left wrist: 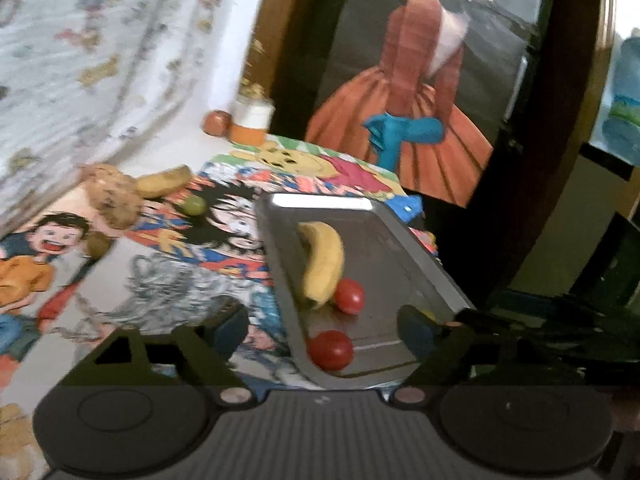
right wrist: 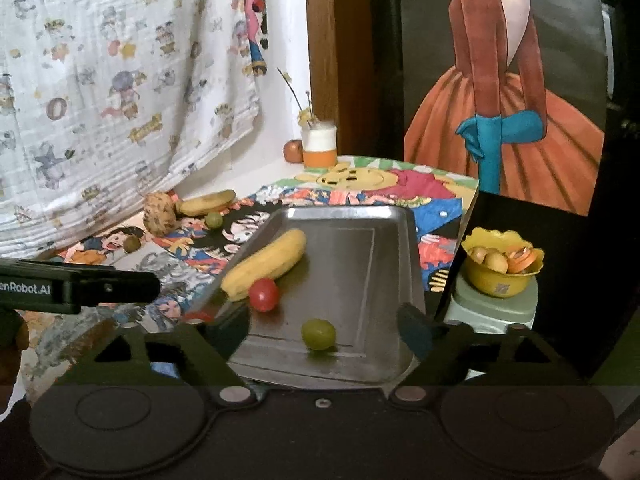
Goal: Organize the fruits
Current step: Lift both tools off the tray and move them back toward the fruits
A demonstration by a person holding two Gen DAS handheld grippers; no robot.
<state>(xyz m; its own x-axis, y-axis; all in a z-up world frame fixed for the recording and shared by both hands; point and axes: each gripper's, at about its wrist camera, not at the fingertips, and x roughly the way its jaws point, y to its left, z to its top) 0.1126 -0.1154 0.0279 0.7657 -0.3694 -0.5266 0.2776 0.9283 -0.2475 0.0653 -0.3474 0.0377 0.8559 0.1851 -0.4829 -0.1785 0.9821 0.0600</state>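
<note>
Left wrist view only: two tomatoes, one beside the banana's [left wrist: 324, 264] lower end [left wrist: 349, 296], a second [left wrist: 330, 349] at the tray's [left wrist: 400, 240] near corner, bottom centre.

Right wrist view only: a green grape [right wrist: 318, 333] in the tray's [right wrist: 360, 248] near part; a yellow bowl [right wrist: 502, 268] at centre right, off the table, holding small yellowish fruits and an orange piece; the left gripper's dark body [right wrist: 80, 286] at left edge.

Both views: metal tray on cartoon-print cloth [right wrist: 360, 192], containing the banana [right wrist: 265, 264] and a tomato [right wrist: 263, 294] touching it. Outside the tray, upper left: another banana [right wrist: 206, 202], a speckled brown lump [right wrist: 159, 213], a loose grape [right wrist: 213, 220].

Left gripper [left wrist: 324, 326]: jaws apart, empty, over the tray's near end. Right gripper [right wrist: 324, 326]: jaws apart, empty, flanking the grape.
</note>
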